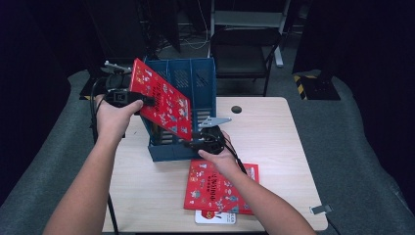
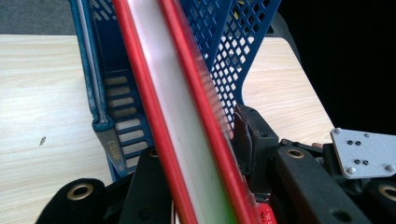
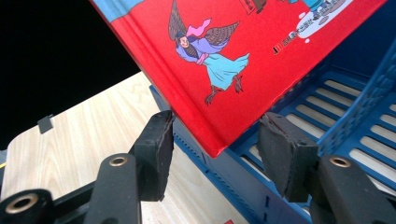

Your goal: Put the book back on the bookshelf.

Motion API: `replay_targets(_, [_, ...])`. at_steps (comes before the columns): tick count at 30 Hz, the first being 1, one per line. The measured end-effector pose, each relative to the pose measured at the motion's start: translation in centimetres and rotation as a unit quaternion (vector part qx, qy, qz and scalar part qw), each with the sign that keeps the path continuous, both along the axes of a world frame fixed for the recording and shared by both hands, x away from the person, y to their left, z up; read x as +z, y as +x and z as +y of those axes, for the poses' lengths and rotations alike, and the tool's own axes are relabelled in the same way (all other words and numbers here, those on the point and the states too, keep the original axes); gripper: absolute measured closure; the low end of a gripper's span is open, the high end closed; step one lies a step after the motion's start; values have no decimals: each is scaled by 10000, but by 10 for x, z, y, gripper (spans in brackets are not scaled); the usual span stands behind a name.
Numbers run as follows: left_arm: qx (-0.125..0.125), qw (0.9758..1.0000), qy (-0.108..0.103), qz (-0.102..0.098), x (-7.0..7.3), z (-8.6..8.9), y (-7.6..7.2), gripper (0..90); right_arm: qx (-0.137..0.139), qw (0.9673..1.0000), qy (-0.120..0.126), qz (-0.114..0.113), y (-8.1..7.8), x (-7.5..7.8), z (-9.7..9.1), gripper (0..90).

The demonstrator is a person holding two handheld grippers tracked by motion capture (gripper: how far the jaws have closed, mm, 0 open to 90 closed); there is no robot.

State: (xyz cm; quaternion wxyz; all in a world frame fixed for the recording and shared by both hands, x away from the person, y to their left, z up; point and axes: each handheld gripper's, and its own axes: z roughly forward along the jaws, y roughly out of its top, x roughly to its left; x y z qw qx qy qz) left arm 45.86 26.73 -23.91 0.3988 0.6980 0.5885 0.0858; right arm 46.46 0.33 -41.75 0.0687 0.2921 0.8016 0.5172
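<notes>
A red book (image 1: 164, 100) is held tilted above the blue file rack (image 1: 203, 81), which serves as the landmark here. Over the rack's left wall, the left gripper (image 1: 147, 102) is clamped on the book's upper left edge. In the left gripper view the book (image 2: 187, 121) is seen edge-on, its two red covers and pale page block running up between the jaws, which are pressed against it on either side; the rack (image 2: 233, 56) with its perforated blue wall lies just behind.

From that grip the book slopes down to the right, across the rack's open top, so that its lower corner hangs over the rack's front wall. There, at the rack's front right corner, the right gripper (image 1: 195, 142) is placed under the book. In the right gripper view the jaws are spread, and the book's lower corner (image 3: 219, 93) is seen between them: the left pad (image 3: 156, 144) looks to be at the book's edge, while the right pad (image 3: 285, 154) stands apart from it. The rack's slotted floor (image 3: 355, 154) shows beneath.

In front of the rack, on the wooden table (image 1: 274, 132), a second red book (image 1: 210, 188) lies flat.
</notes>
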Motion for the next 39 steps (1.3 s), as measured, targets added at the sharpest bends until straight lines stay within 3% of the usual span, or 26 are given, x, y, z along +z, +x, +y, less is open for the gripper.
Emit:
replay_targets(6, [40, 9999, 133, -33, -1, -3, 0, 702, -2, 9998, 39, 199, 4, -2, 4, 475])
replay_targets(21, [38, 9996, 258, 44, -5, -13, 6, 721, -202, 9991, -282, 256, 16, -10, 15, 467])
replay_targets(30, [5, 9994, 319, 91, -4, -20, 9, 754, -309, 9984, -443, 186, 20, -15, 22, 443])
replay_targets(34, [-22, 9992, 378, 138, -2, -23, 10, 763, -347, 9980, -470, 254, 20, -16, 26, 427])
replay_targets(39, [-2, 9990, 416, 178, -5, -26, 13, 767, -453, 9974, -548, 84, 23, -17, 28, 394])
